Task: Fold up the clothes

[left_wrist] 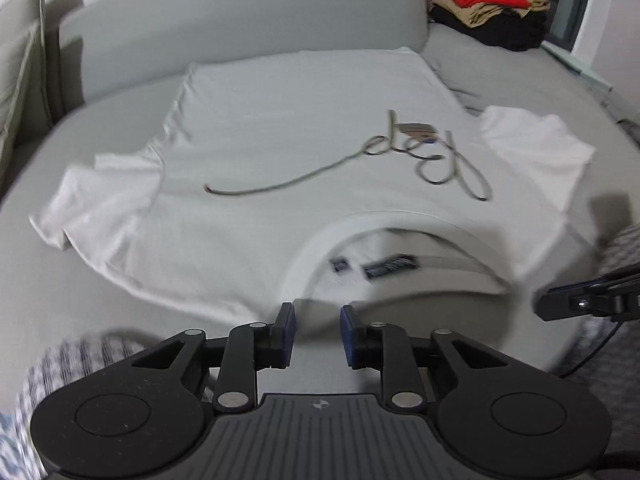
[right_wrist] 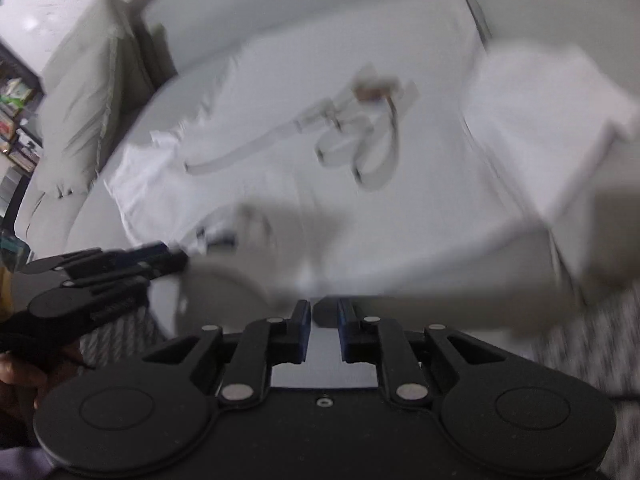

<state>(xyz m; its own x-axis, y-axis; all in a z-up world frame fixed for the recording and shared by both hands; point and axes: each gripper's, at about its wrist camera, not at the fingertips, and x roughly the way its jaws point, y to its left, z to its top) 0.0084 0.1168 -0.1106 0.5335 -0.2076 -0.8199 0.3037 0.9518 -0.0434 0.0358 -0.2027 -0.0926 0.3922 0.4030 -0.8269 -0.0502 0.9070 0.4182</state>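
- your white t-shirt (left_wrist: 256,128) lies spread flat on the grey sofa (left_wrist: 240,12), collar nearest you.
- your left gripper (left_wrist: 317,320) hovers just short of the collar, its gap narrow and empty.
- your right gripper (right_wrist: 324,312) likewise: narrow gap, nothing held.
- folded clothes (left_wrist: 488,4) sit at the far corner.

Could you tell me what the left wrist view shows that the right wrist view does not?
Only the left wrist view shows the pile of folded clothes, red on top, at the sofa's far right, and the dark labels inside the collar.

Only the right wrist view shows the pale cushion at the left and cluttered shelves at the frame's edge.

Both show the white T-shirt spread flat on the grey sofa, its looping printed design facing up, and each view catches the other gripper near the collar, fingers slightly apart, nothing between them.
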